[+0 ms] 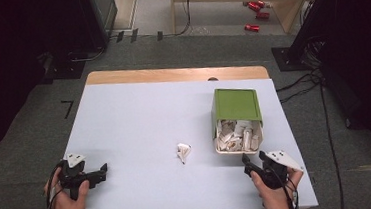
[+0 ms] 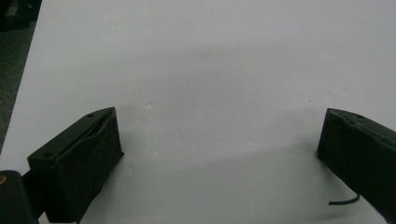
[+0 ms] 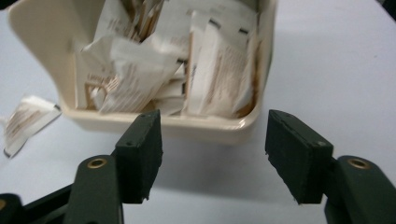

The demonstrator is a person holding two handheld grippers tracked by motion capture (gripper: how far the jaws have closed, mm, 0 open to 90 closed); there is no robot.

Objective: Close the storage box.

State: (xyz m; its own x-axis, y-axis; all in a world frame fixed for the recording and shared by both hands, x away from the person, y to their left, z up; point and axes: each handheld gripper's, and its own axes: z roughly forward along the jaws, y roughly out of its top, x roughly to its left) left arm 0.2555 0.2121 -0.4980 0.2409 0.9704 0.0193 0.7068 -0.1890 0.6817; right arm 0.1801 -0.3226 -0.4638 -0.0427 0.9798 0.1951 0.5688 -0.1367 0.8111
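A cream box (image 1: 218, 149) with a green lid (image 1: 236, 104) pushed back stands at the table's right, holding several white and brown paper packets (image 1: 236, 134). One loose packet (image 1: 182, 152) lies on the table to its left. My right gripper (image 1: 251, 163) hovers just in front of the box, open and empty; in the right gripper view the box rim (image 3: 210, 129) and its packets (image 3: 212, 70) sit beyond the spread jaws, with the loose packet (image 3: 23, 121) at the left. My left gripper (image 1: 102, 172) rests open near the front left corner, over bare table (image 2: 210, 84).
The white table top (image 1: 139, 118) has a wooden strip (image 1: 171, 75) along its far edge. Cables (image 1: 302, 83) run on the grey floor to the right. Red cans (image 1: 253, 9) lie far back on the floor.
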